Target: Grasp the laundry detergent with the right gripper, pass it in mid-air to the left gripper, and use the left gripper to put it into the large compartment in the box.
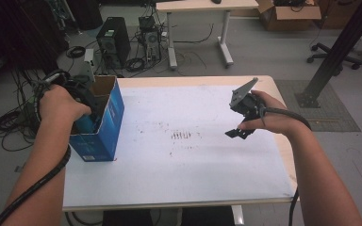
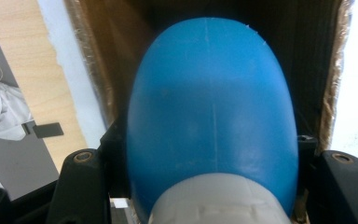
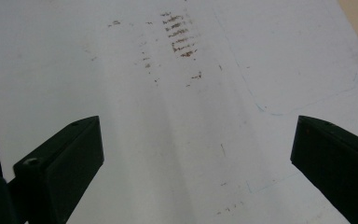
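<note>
An open blue cardboard box [image 1: 107, 123] stands on the left of the table. My left gripper [image 1: 86, 120] reaches down into it from the left. In the left gripper view its jaws press on both sides of a smooth, rounded blue plastic object [image 2: 212, 112] that has a pale grey ribbed part [image 2: 216, 200] nearest the camera. The box's brown inner walls [image 2: 307, 56] surround the object. My right gripper [image 1: 238, 133] hovers over the right half of the white sheet. Its jaws stand wide apart with nothing between them, and the right gripper [image 3: 196, 154] looks down on bare sheet.
A white sheet [image 1: 179, 165] with brown smudges [image 1: 181, 136] covers the wooden table [image 1: 283, 141]. Beyond the far edge, on the floor, are computer towers [image 1: 113, 40], cables, another desk [image 1: 202, 28] and a cardboard box [image 1: 287, 14]. A black post [image 1: 339, 47] rises at the right.
</note>
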Available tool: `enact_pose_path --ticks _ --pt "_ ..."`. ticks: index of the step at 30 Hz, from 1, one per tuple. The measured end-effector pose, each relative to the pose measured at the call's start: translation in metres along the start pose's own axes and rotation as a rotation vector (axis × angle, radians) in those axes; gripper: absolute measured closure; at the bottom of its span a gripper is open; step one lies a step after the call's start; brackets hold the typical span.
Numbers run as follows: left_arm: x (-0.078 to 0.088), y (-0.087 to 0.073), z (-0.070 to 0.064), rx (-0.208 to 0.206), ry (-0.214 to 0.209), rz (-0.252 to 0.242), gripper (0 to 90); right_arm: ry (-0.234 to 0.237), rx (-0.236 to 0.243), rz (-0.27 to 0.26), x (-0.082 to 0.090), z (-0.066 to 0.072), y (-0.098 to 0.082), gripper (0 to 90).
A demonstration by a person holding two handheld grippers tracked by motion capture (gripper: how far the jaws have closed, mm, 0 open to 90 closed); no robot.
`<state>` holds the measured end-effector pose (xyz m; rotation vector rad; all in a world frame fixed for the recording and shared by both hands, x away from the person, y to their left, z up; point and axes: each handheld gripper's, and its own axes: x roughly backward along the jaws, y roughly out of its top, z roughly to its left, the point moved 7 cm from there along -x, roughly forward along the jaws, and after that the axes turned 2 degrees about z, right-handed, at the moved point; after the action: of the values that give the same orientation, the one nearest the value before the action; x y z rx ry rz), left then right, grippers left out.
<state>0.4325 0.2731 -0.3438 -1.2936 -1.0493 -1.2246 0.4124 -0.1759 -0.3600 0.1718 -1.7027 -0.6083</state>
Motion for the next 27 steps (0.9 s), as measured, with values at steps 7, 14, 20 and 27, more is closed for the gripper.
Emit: enact_pose_path --ticks 7,14,20,27 --pt "-0.008 0.001 -0.002 -0.012 -0.001 0.010 38.6 -0.003 -0.003 0.004 0.000 0.000 -0.002 2.2" --pt "-0.014 0.001 -0.002 -0.010 -0.006 0.018 38.6 0.000 -0.005 0.005 -0.001 0.000 -0.004 2.2" --pt "-0.021 0.001 -0.001 -0.009 -0.009 0.028 38.6 0.001 -0.011 0.003 -0.002 0.000 -0.005 2.3" --pt "-0.025 0.002 -0.001 -0.008 -0.011 0.035 38.6 0.002 -0.012 0.009 -0.003 0.000 -0.006 2.3"
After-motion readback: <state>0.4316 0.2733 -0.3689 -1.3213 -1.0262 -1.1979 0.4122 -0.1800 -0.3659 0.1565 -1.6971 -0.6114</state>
